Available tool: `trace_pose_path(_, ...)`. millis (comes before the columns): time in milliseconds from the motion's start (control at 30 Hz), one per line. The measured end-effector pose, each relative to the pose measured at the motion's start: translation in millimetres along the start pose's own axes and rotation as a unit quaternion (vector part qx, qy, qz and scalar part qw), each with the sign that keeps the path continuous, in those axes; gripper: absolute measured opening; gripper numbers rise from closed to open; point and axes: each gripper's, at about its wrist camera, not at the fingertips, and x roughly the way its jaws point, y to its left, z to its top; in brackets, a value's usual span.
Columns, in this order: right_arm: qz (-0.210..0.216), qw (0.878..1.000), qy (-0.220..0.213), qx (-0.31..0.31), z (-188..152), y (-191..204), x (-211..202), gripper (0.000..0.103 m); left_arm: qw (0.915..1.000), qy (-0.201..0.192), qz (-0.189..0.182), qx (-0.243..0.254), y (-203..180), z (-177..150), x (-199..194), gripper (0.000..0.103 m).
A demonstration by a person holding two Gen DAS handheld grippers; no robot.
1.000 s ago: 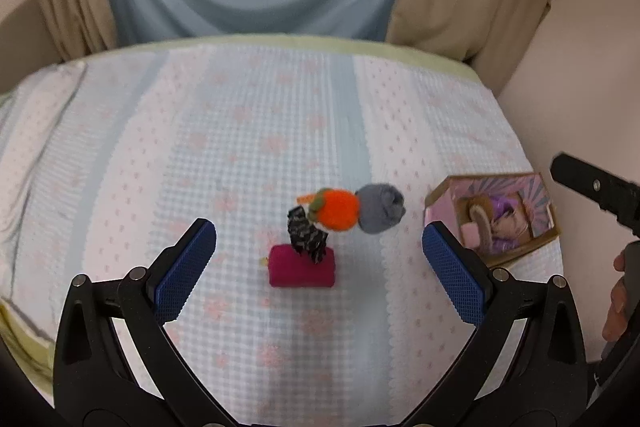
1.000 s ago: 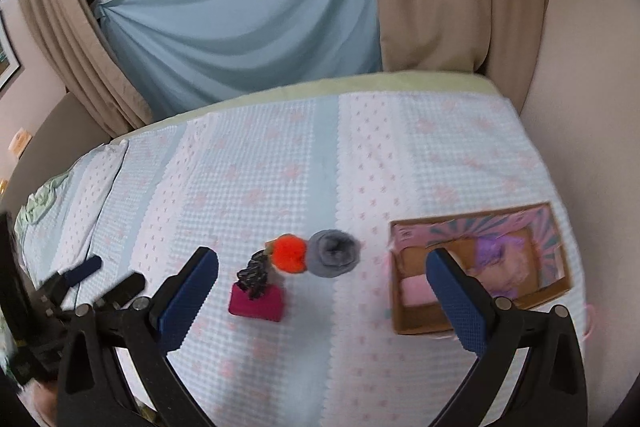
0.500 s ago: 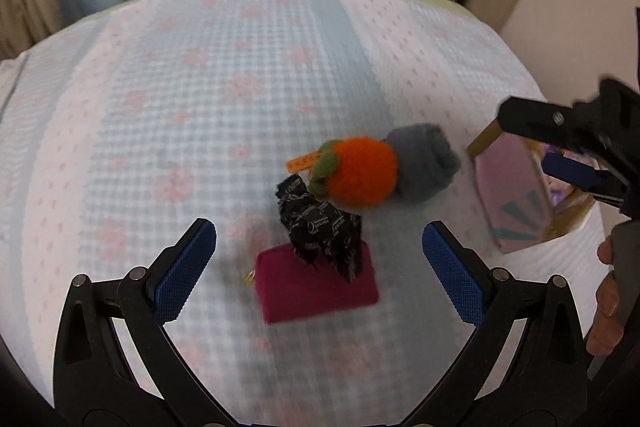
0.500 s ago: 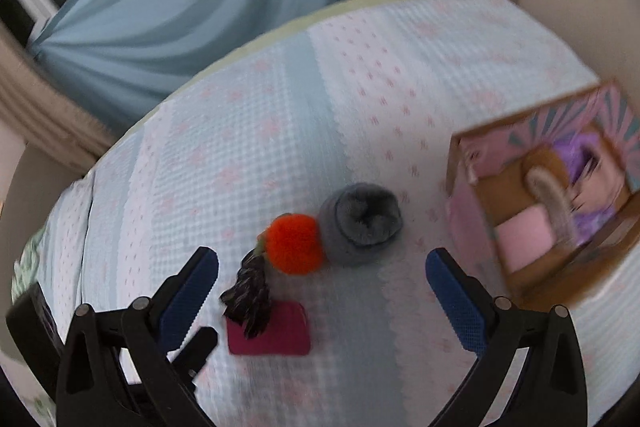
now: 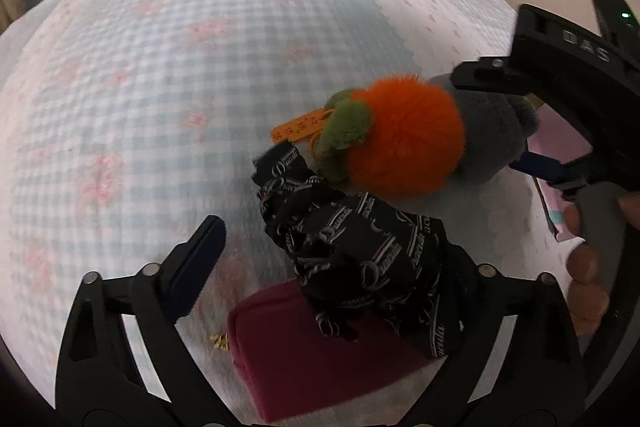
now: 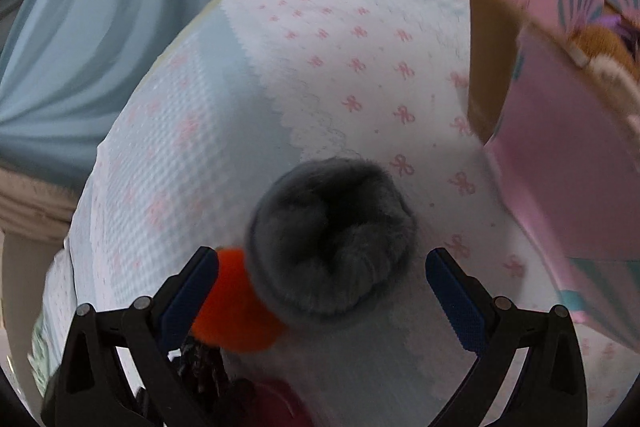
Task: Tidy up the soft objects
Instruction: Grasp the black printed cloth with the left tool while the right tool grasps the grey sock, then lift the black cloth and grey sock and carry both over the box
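Your left gripper [image 5: 320, 263] has its fingers spread wide, straddling the black printed scrunchie [image 5: 356, 251], which lies on top of the maroon pouch [image 5: 320, 359] without the pads touching it. Just beyond the scrunchie sits the orange pompom [image 5: 404, 137] with its green leaf and orange tag, pressed against the grey fuzzy roll [image 5: 492, 143] on its far right side. Your right gripper [image 6: 322, 285] is also parted, its fingers either side of that grey roll [image 6: 330, 239], the left pad just beside the pompom [image 6: 234, 307]; neither pad clearly touches the roll. Farther right of the roll stands the pink cardboard box [image 6: 560, 155], already holding plush items, all on the patterned bedspread [image 6: 340, 67].
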Motion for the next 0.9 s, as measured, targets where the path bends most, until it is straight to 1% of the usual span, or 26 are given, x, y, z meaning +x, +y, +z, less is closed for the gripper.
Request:
trace_pose_path(67, 0.003, 1.0, 0.003, 0.012, 2.3, -3.2, 8.5, 0.093, 1.0, 0.002, -0.005, 0.005, 0.3, 0.1, 4.1, 0.087)
trace_pose_path(100, 0.005, 1.0, 0.007, 0.015, 3.0, -4.2, 12.0, 0.085, 0.9999, 0.004, -0.006, 0.007, 0.1, 0.4, 5.9, 0.084)
trace_pose_path(133, 0.007, 1.0, 0.011, 0.021, 4.3, -5.7, 15.8, 0.078, 0.9999, 0.007, -0.009, 0.007, 0.3, 0.8, 7.8, 0.082)
trace_pose_path(233, 0.01, 1.0, 0.006, 0.027, 5.0, -6.7, 18.9, 0.075, 0.9998, 0.011, -0.019, 0.0, 1.6, 2.3, 12.1, 0.076)
trace_pose_path(267, 0.009, 1.0, 0.003, 0.026, 5.1, -6.1, 18.9, 0.074, 0.9997, 0.012, -0.021, -0.001, 1.8, 3.2, 13.2, 0.072)
trace_pose_path(300, 0.009, 1.0, 0.001, 0.025, 5.1, -5.7, 19.8, 0.072, 0.9997, 0.011, -0.023, -0.001, 2.2, 4.4, 13.9, 0.068)
trace_pose_path(333, 0.009, 1.0, 0.001, 0.025, 4.9, -5.3, 20.7, 0.068, 0.9996, 0.01, -0.026, -0.003, 2.5, 5.6, 14.3, 0.068)
trace_pose_path(367, 0.008, 1.0, 0.0, 0.024, 4.7, -5.1, 21.4, 0.066, 0.9996, 0.01, -0.028, -0.005, 3.4, 6.2, 14.5, 0.065)
trace_pose_path(400, 0.008, 1.0, -0.002, 0.024, 4.7, -4.9, 21.6, 0.062, 0.9995, 0.009, -0.03, -0.008, 4.7, 6.8, 14.6, 0.06)
trace_pose_path(433, 0.008, 1.0, -0.004, 0.023, 5.1, -5.1, 21.9, 0.058, 0.9994, 0.007, -0.032, -0.01, 6.1, 7.2, 14.0, 0.058)
trace_pose_path(467, 0.009, 1.0, -0.006, 0.022, 5.1, -5.1, 21.2, 0.056, 0.9994, 0.006, -0.034, -0.011, 8.3, 7.2, 12.7, 0.052)
trace_pose_path(533, 0.01, 1.0, -0.009, 0.019, 4.8, -5.1, 19.9, 0.051, 0.9992, 0.004, -0.036, -0.016, 13.0, 8.3, 11.1, 0.049)
trace_pose_path(600, 0.009, 1.0, -0.01, 0.015, 4.8, -3.5, 19.9, 0.048, 0.9989, 0.001, -0.04, -0.026, 18.9, 9.4, 8.6, 0.046)
trace_pose_path(733, 0.008, 1.0, -0.016, 0.003, 3.3, 0.7, 15.9, 0.044, 0.9984, -0.009, -0.034, -0.045, 31.3, 9.9, 2.1, 0.046)
trace_pose_path(900, 0.007, 1.0, -0.023, -0.01, 1.4, 4.9, 5.9, 0.043, 0.9977, -0.027, -0.029, -0.054, 36.8, 10.1, -14.0, 0.045)
